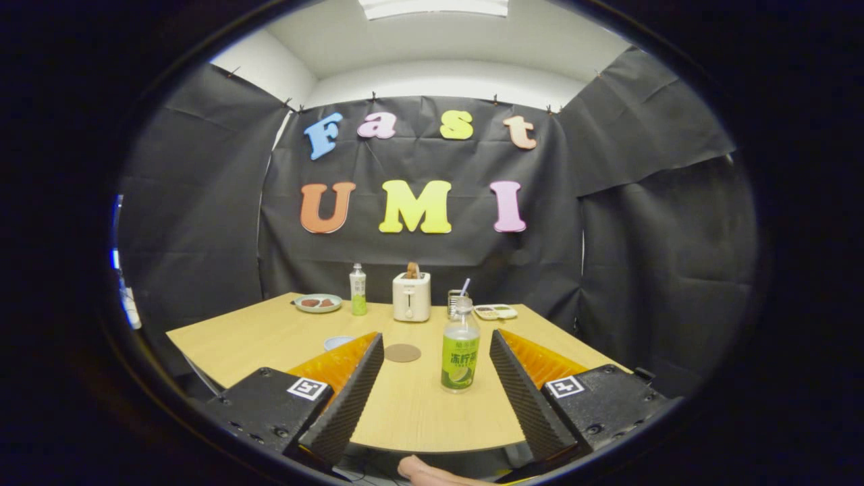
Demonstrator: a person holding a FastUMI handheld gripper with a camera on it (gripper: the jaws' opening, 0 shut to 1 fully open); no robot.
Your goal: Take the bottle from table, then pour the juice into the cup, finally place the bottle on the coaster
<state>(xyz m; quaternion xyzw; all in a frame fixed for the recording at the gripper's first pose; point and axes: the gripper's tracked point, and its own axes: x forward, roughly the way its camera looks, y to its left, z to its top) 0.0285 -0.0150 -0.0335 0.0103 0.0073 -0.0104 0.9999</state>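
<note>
A clear bottle with a green label and a clear cap stands upright on the wooden table, just ahead of my fingers and closer to the right one. My gripper is open, with nothing between its fingers. A round brown coaster lies flat on the table to the left of the bottle. A pale blue cup peeks out behind the tip of the left finger, mostly hidden by it.
Along the table's far edge stand a plate with food, a second green bottle, a white toaster, a glass with a straw and a small white tray. Part of a hand shows below the fingers.
</note>
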